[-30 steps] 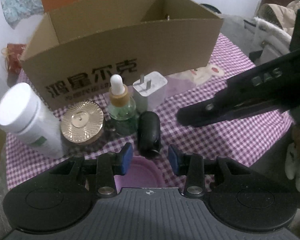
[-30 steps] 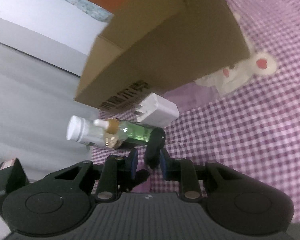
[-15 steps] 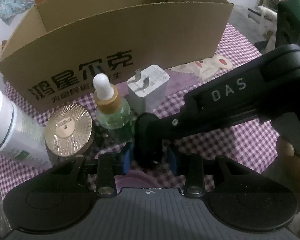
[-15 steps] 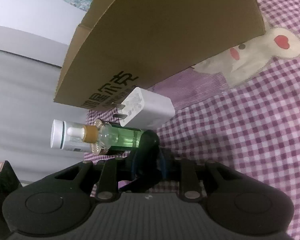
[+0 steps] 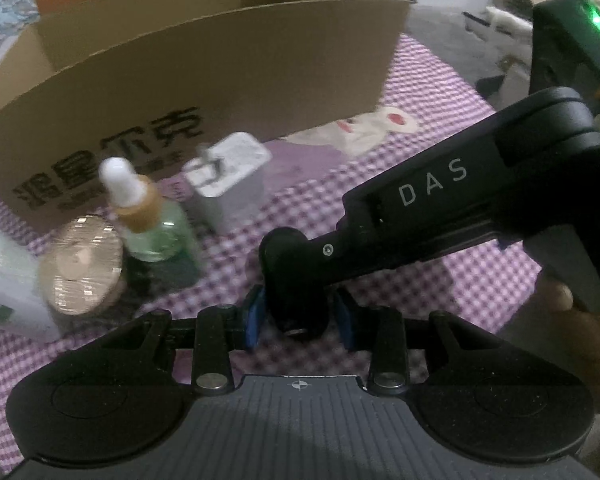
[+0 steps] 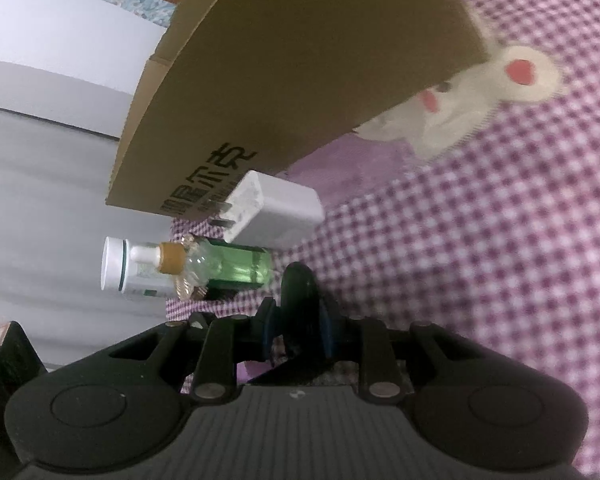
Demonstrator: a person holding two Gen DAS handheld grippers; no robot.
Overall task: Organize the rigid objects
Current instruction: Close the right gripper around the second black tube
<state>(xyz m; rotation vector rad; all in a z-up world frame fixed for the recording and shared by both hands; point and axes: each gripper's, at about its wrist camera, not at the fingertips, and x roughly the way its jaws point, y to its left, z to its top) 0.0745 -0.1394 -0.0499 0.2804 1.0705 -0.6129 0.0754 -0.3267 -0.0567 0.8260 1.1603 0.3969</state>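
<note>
So both claws are on the same small black oval gadget (image 5: 294,280), which sits on the purple checked cloth (image 5: 440,280) over the counter, out in front of the cardboard box (image 5: 228,80). The right claw (image 6: 296,328) is clamped on it, blue pads tight on both sides. The left claw (image 5: 298,318) has its pads on either side of it too, and on the left pad side they look like they touch, but I honestly can't tell if it's really gripping.

Just left of the gadget: a green dropper bottle (image 5: 152,220) standing upright, a gold round lid (image 5: 80,268) beside it, a white bottle (image 5: 4,280) at the edge, and a white charger plug (image 5: 228,184) close to the box wall.
</note>
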